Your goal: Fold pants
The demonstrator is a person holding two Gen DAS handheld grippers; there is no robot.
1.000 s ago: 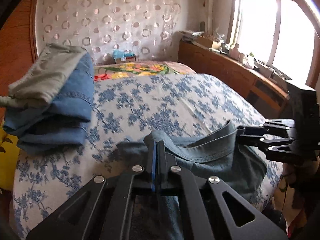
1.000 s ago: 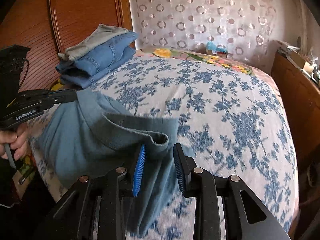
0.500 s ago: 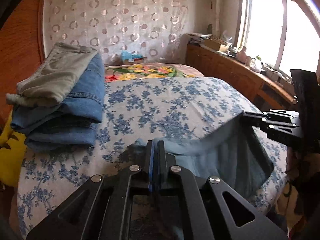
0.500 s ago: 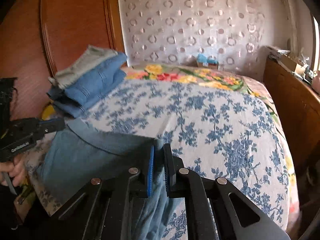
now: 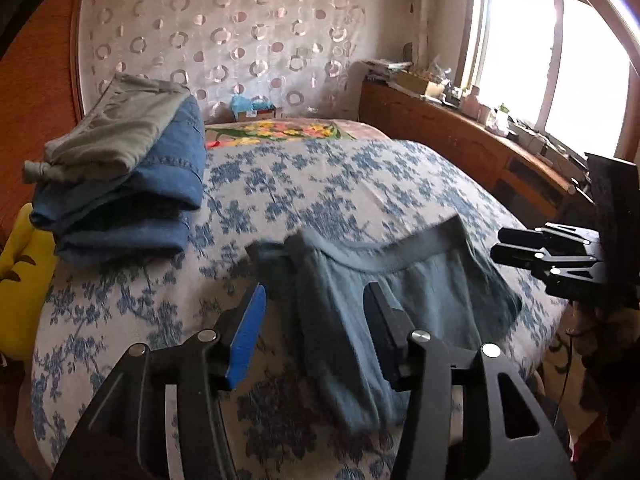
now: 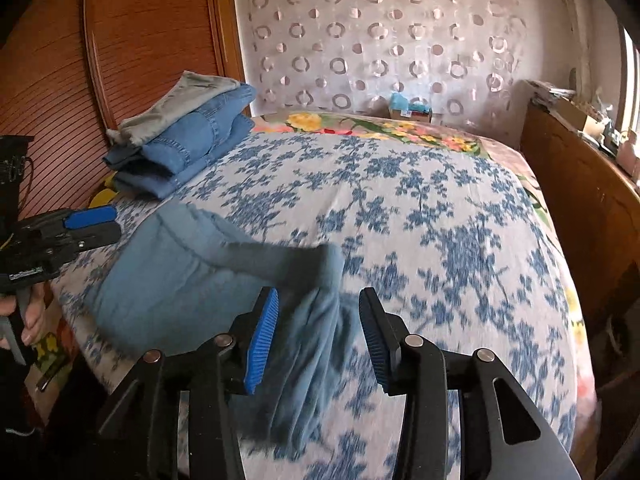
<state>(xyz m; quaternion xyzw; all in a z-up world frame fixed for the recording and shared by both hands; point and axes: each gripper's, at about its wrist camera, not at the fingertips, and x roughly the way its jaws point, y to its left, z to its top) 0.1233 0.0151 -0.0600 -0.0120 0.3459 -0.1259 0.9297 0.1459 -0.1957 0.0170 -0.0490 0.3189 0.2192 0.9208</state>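
Observation:
Grey-blue pants [image 5: 404, 292] lie on the flowered bedspread [image 5: 320, 184] near its front edge, waistband toward the headboard, blurred as the cloth settles. My left gripper [image 5: 314, 334] hovers over their left side. Its jaws are opening, and cloth lies between the pads without being pressed. My right gripper [image 6: 318, 336] is over the other waist corner of the pants [image 6: 180, 272]. Its jaws are opening too, and loose fabric hangs between them. Each gripper shows in the other's view: the right gripper [image 5: 504, 246] at the right edge, the left gripper [image 6: 98, 224] at the left edge.
A stack of folded clothes [image 5: 120, 184], jeans with a grey garment on top, sits at the bed's left by the wooden wardrobe [image 6: 120, 60]. A wooden cabinet [image 5: 460, 148] with clutter runs along the right under the window. A hand [image 6: 28, 316] holds the left gripper's handle.
Both grippers were shut on the pants' waistband half a second ago and have since opened. The raised waistband has dropped onto the bedspread.

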